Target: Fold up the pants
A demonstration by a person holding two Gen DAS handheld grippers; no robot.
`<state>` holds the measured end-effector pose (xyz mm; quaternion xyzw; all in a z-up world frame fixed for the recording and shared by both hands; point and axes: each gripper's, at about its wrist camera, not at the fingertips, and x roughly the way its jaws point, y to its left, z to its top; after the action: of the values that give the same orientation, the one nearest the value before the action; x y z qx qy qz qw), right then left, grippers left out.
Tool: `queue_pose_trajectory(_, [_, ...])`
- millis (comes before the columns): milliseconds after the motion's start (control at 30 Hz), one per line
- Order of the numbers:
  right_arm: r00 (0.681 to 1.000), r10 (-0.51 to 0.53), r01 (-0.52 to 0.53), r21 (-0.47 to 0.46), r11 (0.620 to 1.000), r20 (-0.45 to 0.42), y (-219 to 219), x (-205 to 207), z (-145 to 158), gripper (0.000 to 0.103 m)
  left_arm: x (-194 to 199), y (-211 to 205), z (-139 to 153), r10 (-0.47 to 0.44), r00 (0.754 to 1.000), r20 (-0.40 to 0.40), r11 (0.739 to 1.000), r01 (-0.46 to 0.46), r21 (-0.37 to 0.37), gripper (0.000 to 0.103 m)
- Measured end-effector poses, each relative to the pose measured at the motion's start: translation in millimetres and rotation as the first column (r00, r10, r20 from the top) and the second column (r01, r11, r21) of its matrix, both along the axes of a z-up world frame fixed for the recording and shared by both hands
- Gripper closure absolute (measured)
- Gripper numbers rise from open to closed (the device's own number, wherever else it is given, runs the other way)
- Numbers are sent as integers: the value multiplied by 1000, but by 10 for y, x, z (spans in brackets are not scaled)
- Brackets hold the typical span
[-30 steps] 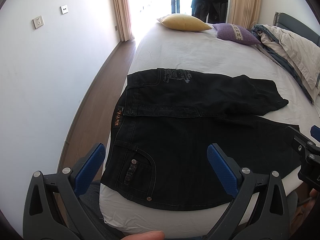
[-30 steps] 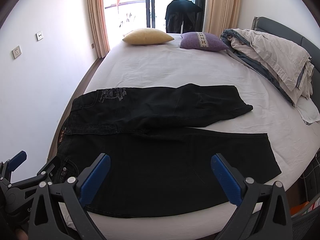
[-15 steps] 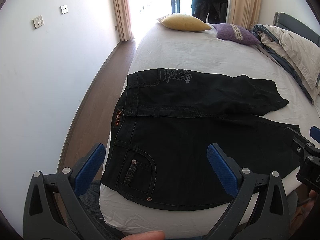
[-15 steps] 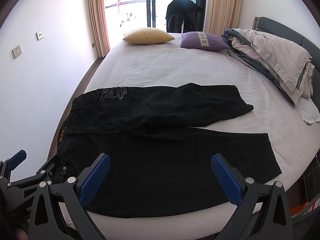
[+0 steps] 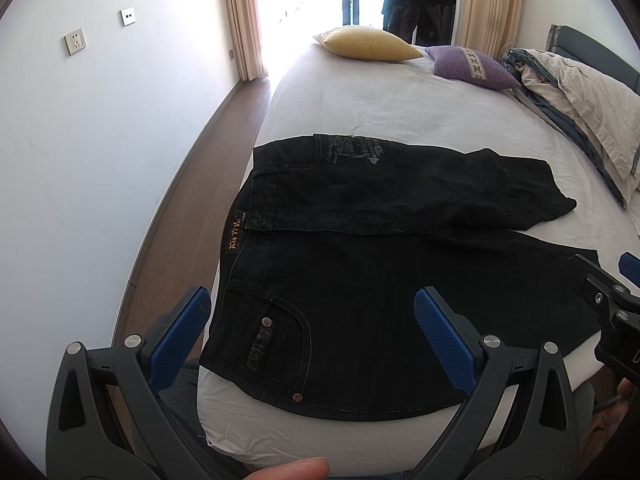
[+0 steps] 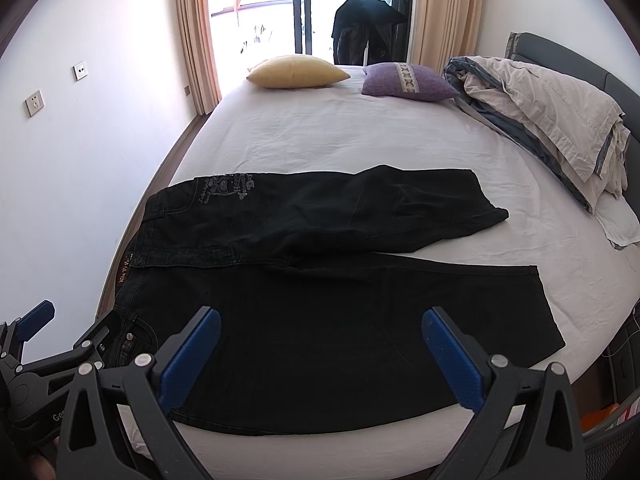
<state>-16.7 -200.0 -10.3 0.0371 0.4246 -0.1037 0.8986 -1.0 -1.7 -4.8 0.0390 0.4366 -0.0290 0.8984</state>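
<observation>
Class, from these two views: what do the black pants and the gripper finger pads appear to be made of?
Black pants: likely denim, matte, with contrast topstitching, metal rivets and a waistband patch. Left gripper's finger pads: blue, dotted texture, probably rubber or textured plastic.

The left tongs (image 5: 312,334) are spread wide, blue pads (image 5: 444,340) far apart with nothing between them. The right tongs (image 6: 320,354) are equally wide and empty, both pointing forward, side by side at about the same height. A fingertip (image 5: 292,469) shows under the left tongs. Each tool appears at the edge of the other's view.
</observation>
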Motion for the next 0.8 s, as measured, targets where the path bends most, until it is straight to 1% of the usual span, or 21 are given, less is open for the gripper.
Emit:
queue_pose_trajectory(100, [1000, 1, -1, 0, 1000, -2, 66, -15, -85, 0, -12, -7, -22, -2, 1000, -3, 1000, 2, 1, 0])
queue_pose_trajectory(267, [1000, 8, -8, 5, 1000, -6, 105, -16, -143, 0, 1, -37, -71, 2, 1000, -8, 1000, -2, 18, 0])
queue_pose_trajectory(433, [1000, 21, -21, 14, 1000, -13, 80, 102, -160, 0, 121, -27, -181, -2, 999, -34, 1000, 3, 14, 0])
queue_pose_trajectory(533, [999, 50, -50, 23, 999, -12, 3, 209, -181, 0, 300, 43, -236, -31, 999, -45, 998, 28, -62, 0])
queue_pose_trajectory(600, [997, 81, -81, 41, 996, -1, -63, 318, -191, 0, 507, 98, -252, -72, 997, -32, 990, 68, -127, 0])
queue_pose_trajectory(633, [994, 111, -111, 60, 992, 12, -110, 395, -191, 0, 638, 119, -259, -98, 995, -29, 983, 93, -159, 0])
queue_pose_trajectory(667, [989, 147, -149, 82, 985, 29, -162, 464, -188, 0, 771, 132, -266, -118, 993, -27, 978, 111, -176, 0])
queue_pose_trajectory(700, [980, 192, -197, 108, 974, 52, -224, 548, -175, 0, 912, 124, -272, -138, 990, -16, 977, 133, -169, 0])
queue_pose_trajectory(733, [966, 245, -254, 136, 958, 79, -297, 678, -163, 0, 1074, 82, -279, -165, 986, 2, 978, 164, -127, 0])
queue_pose_trajectory(767, [957, 275, -287, 152, 946, 96, -362, 782, -147, 0, 1235, 35, -282, -196, 980, 16, 977, 197, -79, 0])
queue_pose_trajectory(800, [947, 301, -316, 163, 935, 109, -431, 892, -138, 0, 1404, 6, -289, -225, 974, 13, 973, 225, -41, 0])
